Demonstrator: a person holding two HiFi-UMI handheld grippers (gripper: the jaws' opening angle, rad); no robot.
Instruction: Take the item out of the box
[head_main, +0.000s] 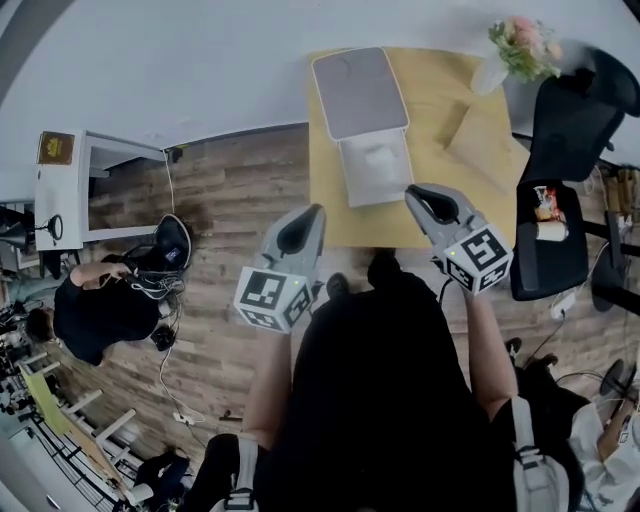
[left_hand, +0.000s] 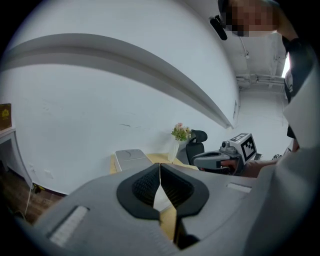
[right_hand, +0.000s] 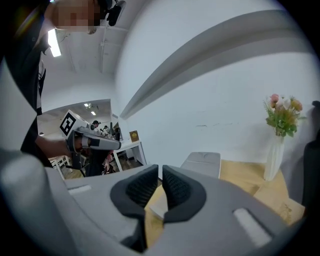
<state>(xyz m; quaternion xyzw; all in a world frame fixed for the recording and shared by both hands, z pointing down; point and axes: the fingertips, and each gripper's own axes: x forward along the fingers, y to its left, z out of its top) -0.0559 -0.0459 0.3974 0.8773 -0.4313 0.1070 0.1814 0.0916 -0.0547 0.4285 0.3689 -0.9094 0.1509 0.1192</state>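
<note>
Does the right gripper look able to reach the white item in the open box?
Likely yes: the lid is folded open, and nothing lies between the right gripper and the white item.

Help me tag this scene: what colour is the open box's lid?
Grey. The box lid shows best in the head view.

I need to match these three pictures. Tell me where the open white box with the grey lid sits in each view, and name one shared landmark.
Head view: the open white box with the grey lid is top centre, on the yellow wooden table.
Left gripper view: low, left of centre, mostly its lid showing.
Right gripper view: low, just right of centre.
Shared landmark: the white vase of pink flowers, right of the box in every view.
</note>
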